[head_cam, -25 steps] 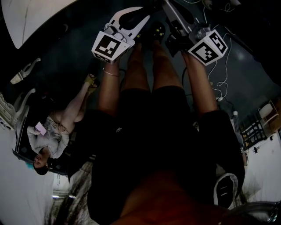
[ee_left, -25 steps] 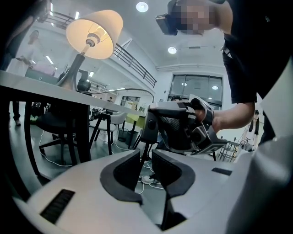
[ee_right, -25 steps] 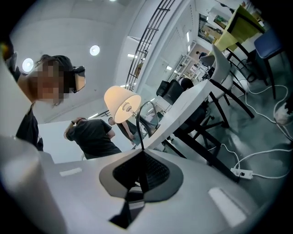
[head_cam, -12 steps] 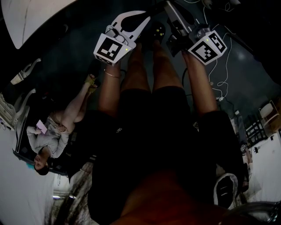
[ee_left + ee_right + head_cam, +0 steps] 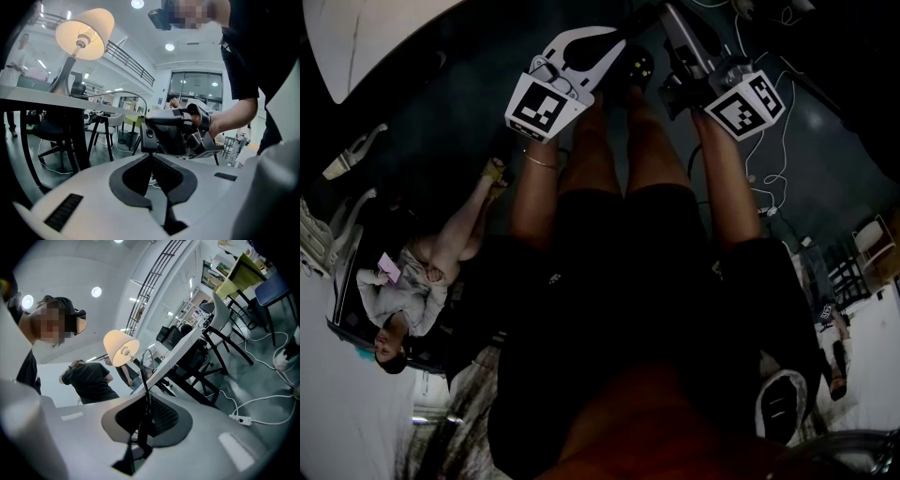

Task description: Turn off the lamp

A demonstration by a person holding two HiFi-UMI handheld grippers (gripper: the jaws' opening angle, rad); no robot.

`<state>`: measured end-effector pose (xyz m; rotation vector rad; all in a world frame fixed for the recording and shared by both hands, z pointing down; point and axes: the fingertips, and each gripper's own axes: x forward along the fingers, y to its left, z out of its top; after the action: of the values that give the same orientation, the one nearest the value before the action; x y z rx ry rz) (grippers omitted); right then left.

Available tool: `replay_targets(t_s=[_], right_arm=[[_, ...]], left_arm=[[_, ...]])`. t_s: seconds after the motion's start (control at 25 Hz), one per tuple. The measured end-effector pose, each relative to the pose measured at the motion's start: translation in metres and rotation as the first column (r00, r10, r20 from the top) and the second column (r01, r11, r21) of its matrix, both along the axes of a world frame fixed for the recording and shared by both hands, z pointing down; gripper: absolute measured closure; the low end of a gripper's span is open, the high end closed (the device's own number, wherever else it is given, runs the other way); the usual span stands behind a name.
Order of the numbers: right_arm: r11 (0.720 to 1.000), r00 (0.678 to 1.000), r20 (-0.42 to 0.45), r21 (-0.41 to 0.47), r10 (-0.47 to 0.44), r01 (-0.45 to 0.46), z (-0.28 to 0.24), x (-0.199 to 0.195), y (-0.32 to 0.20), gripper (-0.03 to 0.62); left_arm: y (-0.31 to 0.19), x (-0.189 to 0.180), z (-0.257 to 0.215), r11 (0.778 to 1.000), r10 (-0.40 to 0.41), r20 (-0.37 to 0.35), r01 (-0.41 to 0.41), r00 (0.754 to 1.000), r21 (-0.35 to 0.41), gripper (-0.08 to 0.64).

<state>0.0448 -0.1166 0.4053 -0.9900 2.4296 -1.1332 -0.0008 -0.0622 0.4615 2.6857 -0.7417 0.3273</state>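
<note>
Cream-shaded, grey-stemmed lit lamp (image 5: 86,28): stands on white table (image 5: 42,95), ten o'clock of left claw (image 5: 152,155). Probably light and tippable; best steadied at the stem. Left claw and right claw (image 5: 146,397): jaws together, empty.

This looks like a big open-plan office or lab hall. Recessed ceiling lights (image 5: 170,47) sit high overhead, a railed gallery (image 5: 129,58) runs along the upper left, and there's a glazed front (image 5: 197,86) at centre. A long white table (image 5: 56,99) carries a lit lamp (image 5: 84,30), with a wheeled office chair (image 5: 51,133) beneath. Cables (image 5: 269,399) and a power strip (image 5: 240,418) lie loose on the grey floor (image 5: 262,376).
</note>
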Motion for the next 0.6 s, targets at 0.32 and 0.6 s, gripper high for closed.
replay_targets(t_s=[0.32,0.6], right_arm=[[0.999,0.999,-0.013,0.013,-0.033,0.033,0.003,-0.009,0.007,0.561],[0.997,0.997,0.012,-0.013,-0.076,0.077,0.012,-0.02,0.016,0.525]], left_arm=[[-0.001,-0.003,-0.003,1.0,-0.001,-0.017,0.001,1.0,-0.001,0.538],[-0.001,-0.002,-0.005,1.0,-0.002,-0.032,0.001,0.999,-0.006,0.537]])
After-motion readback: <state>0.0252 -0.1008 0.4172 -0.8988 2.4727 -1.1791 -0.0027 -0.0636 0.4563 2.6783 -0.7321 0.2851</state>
